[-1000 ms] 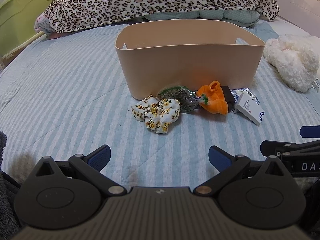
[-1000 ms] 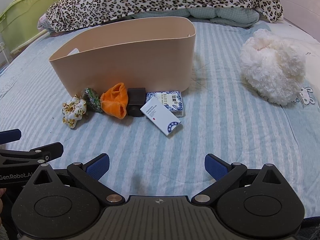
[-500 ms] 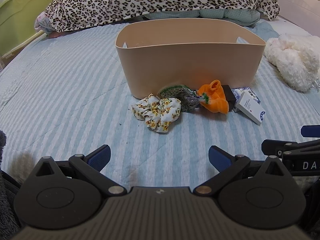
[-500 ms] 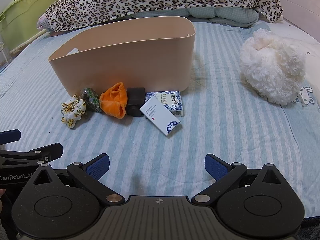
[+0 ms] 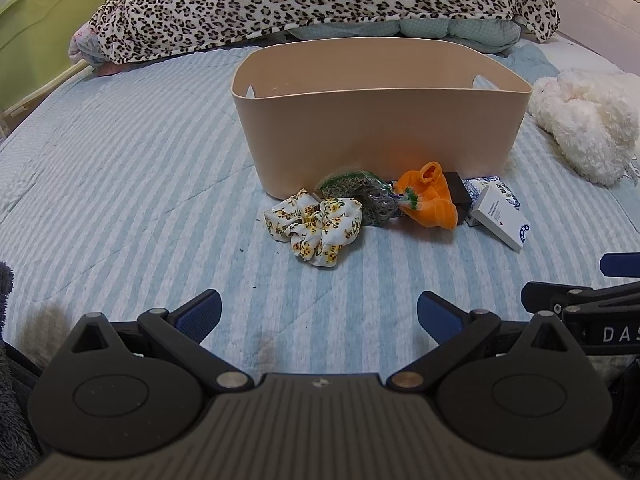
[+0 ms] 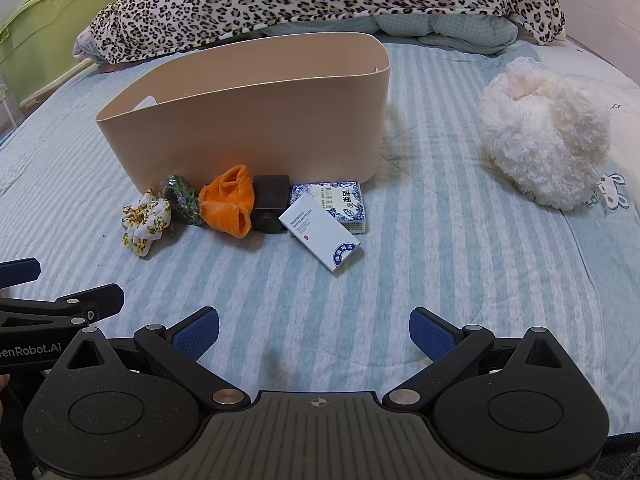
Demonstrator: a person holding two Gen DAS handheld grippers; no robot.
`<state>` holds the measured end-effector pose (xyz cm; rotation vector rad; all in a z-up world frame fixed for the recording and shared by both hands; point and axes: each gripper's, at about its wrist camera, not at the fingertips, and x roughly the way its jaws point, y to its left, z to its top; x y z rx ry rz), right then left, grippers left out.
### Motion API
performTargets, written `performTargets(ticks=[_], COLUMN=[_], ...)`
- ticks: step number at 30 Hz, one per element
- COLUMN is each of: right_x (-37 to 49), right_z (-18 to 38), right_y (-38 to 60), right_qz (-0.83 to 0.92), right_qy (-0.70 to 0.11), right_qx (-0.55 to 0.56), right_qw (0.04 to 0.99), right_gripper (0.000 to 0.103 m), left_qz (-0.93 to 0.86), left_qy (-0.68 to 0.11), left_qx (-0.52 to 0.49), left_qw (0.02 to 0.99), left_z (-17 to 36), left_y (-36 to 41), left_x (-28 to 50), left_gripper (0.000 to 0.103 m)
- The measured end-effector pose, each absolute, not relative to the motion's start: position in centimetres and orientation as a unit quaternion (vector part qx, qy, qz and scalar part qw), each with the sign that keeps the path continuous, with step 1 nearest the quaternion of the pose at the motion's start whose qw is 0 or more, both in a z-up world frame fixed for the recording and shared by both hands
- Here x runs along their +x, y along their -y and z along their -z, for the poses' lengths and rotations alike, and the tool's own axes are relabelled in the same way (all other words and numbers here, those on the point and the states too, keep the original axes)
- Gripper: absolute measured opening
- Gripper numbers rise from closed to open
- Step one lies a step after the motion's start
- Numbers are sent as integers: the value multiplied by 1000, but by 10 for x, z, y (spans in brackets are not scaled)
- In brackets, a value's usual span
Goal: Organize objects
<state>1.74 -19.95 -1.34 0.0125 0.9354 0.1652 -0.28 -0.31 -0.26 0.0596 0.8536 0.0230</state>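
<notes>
Since nothing is gripped yet, start with the floral scrunchie [image 5: 314, 227], which lies nearest your left gripper [image 5: 319, 312], in front of the beige bin [image 5: 380, 136]; come down over it and pinch the bunched fabric. Both left and right gripper [image 6: 314, 330] stand wide apart, empty, above the striped bedspread [image 6: 460, 264].

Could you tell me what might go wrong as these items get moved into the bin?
1. The white box leans on the blue-patterned box; gripping one would probably shift the other.
2. The orange cloth, green mesh bag and floral scrunchie touch, so one may drag along.
3. The beige bin sits on soft bedding; a bump could tip it.
</notes>
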Motion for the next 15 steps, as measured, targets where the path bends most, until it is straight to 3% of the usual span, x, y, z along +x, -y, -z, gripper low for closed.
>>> performTargets(ticks=[15], right_x=[18], right_z=[12], right_y=[197], right_qz=[-79], right_qy=[-449], right_qx=[1], right_qw=[890], right_gripper=[103], left_qz=[-7], left_qy=[-425], left_qx=[20], left_qw=[905], left_z=[1], left_y=[0], left_x=[5], left_gripper=[103])
